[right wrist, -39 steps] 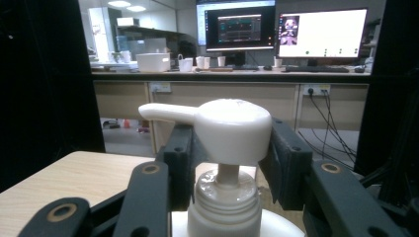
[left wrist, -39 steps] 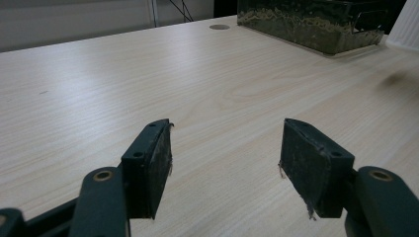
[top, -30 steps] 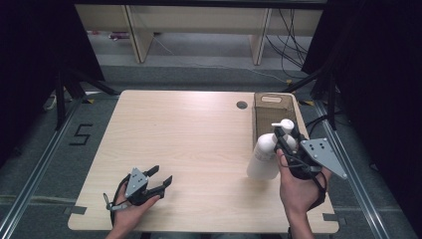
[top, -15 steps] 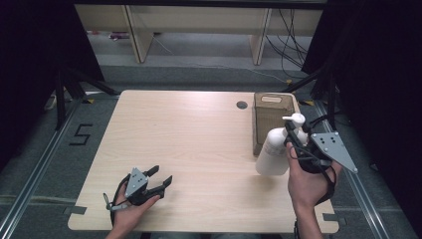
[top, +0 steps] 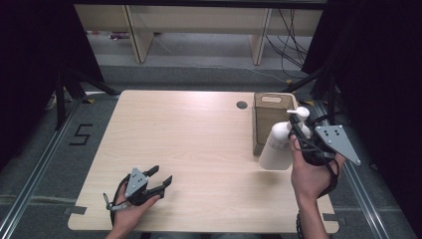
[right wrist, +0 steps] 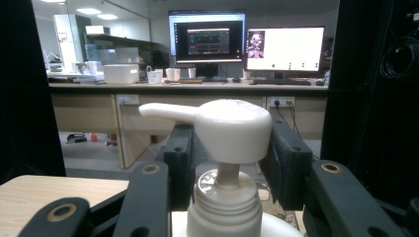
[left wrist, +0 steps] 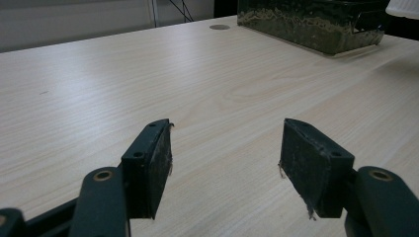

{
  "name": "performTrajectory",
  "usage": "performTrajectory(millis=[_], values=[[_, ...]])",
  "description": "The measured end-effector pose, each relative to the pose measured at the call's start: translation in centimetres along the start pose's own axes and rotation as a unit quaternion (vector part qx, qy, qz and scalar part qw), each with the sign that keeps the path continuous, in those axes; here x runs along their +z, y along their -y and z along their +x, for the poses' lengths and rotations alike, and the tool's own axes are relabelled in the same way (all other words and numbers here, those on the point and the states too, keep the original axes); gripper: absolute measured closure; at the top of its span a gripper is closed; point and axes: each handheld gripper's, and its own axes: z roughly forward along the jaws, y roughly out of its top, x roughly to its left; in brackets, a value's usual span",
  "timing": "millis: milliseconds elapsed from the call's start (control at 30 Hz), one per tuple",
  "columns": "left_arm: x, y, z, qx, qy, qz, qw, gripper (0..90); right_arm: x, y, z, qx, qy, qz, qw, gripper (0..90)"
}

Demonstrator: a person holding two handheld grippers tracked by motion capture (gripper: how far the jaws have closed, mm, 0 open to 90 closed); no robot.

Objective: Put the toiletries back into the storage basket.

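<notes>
One readable mark in the high view — a black "5" (top: 81, 134) taped on the floor left of the table (top: 199, 144). The white pump bottle (top: 278, 144) shows no label or brand on its visible side. In the right gripper view two lit monitors (right wrist: 247, 47) stand on a far counter, but their text is too small to read.

Bottle sits at the table's right side, just in front of the brown box (top: 271, 117); whether it touches the box or rests on the tabletop can't be told from above. The right gripper (top: 298, 133) is clamped on it up by the pump: in its own view both black pads flank the pump head (right wrist: 232, 131) and neck, w/ the spout pointing left. The bottle's body is cut off at the bottom of that view, and the person's right hand (top: 311, 174) covers part of the gripper from above.

The left gripper (top: 160, 180) rests near the table's front-left corner in the left hand (top: 132, 209), jaws apart w/ nothing between — its own view shows bare wood between the pads (left wrist: 155, 165). That view crops the box (left wrist: 316, 22) at the top, and a sliver of the bottle (left wrist: 402, 7) sits at the top-right corner. A round grommet hole (top: 242, 105) lies left of the box.
</notes>
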Motion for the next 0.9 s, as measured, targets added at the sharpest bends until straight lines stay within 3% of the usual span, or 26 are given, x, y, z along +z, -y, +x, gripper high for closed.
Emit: performTrajectory(millis=[800,900], values=[[0.0,0.0,0.0,0.000,-0.001,0.001,1.0000,36.2,2.0,-0.5,-0.9,-0.005,0.018,-0.001,0.9998,60.2],[0.0,0.0,0.0,-0.001,-0.001,0.001,1.0000,36.2,2.1,-0.6,-1.0,0.005,0.021,-0.002,0.9998,60.2]])
